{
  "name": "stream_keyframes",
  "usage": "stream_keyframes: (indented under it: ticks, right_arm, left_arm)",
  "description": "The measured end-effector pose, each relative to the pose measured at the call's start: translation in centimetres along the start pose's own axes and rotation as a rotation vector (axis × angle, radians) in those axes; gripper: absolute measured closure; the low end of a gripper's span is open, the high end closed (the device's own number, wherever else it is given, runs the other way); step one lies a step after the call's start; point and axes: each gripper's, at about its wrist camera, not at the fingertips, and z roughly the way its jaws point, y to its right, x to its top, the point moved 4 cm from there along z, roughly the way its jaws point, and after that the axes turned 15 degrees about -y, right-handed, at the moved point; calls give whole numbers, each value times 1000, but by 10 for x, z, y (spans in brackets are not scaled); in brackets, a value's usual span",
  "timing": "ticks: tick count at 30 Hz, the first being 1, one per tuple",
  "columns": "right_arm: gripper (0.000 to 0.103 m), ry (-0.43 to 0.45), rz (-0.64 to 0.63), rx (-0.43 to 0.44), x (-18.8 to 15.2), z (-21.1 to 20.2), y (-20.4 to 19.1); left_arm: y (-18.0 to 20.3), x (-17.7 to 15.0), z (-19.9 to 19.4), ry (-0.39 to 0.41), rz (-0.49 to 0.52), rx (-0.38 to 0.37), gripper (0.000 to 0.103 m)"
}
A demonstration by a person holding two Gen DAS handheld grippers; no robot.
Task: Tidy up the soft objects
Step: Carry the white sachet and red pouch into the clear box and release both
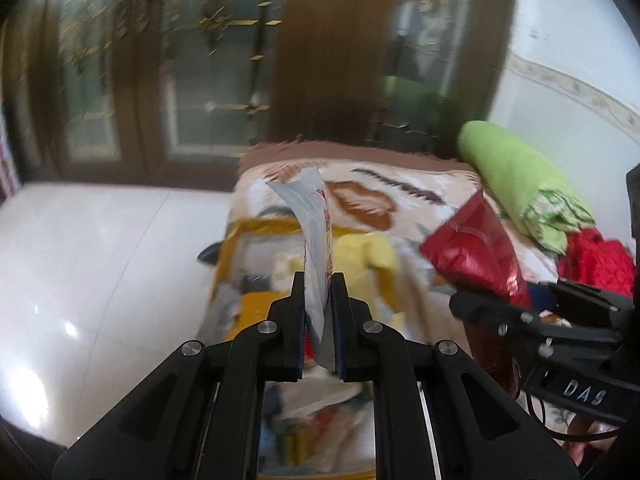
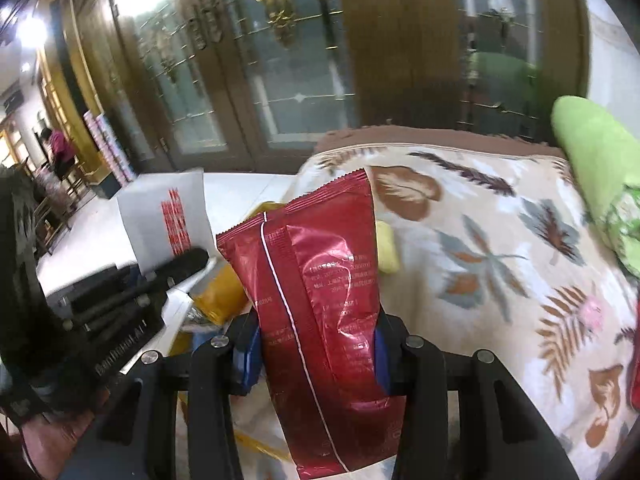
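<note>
Two grippers in view, one packet in each.

Left gripper (image 1: pixel 318 280): jaws pressed together on one thin white packet (image 1: pixel 316 236) with red print, pinched edge-on; packet stands upright out of the pads and curls at its top. Same packet seen flat-on from right wrist view (image 2: pixel 168 216), at left of frame.

Right gripper (image 2: pixel 316 344): jaws part-way apart, blue pads clamped on either side of one red foil pouch (image 2: pixel 320 288). Pouch upright, crimped top edge uppermost, one white line down its face, small print too blurred to read. Same pouch seen in left wrist view (image 1: pixel 476 248), right of centre.

Both packets held up in the air above the near edge of a bed covered by one beige leaf-print blanket (image 2: pixel 480 248).

Below the grippers: one yellow-rimmed box (image 1: pixel 240 240), contents a blurred jumble, count not readable. One pale yellow soft item (image 1: pixel 368 254) at its far edge.

On the blanket, far right: one lime-green folded bundle (image 1: pixel 516 184), one red quilted item (image 1: pixel 600 260) beside and below it.

Background: wooden glass-panelled doors (image 2: pixel 256 80), white tiled floor (image 1: pixel 100 260). One person in a pink top (image 2: pixel 60 148), far left, small.
</note>
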Motion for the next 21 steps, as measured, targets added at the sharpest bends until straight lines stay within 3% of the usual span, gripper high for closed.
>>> stream_keyframes:
  ticks: [5, 9, 11, 13, 15, 21]
  right_arm:
    - [58, -72, -46, -16, 26, 40, -28]
    - [51, -201, -41, 27, 30, 88, -37]
    - [43, -270, -46, 51, 27, 105, -41]
    - [42, -256, -45, 50, 27, 100, -39]
    - [42, -215, -10, 91, 27, 85, -31]
    - [38, -95, 77, 234, 26, 46, -14]
  left_arm:
    - [-26, -16, 32, -99, -79, -58, 93]
    - [-28, -28, 58, -170, -86, -77, 91]
    - [-26, -32, 67, -198, -79, -52, 76]
    - [-30, -34, 64, -175, -82, -29, 39]
    - [-34, -34, 59, -156, -93, -4, 21]
    - [-33, -32, 44, -116, -71, 62, 21]
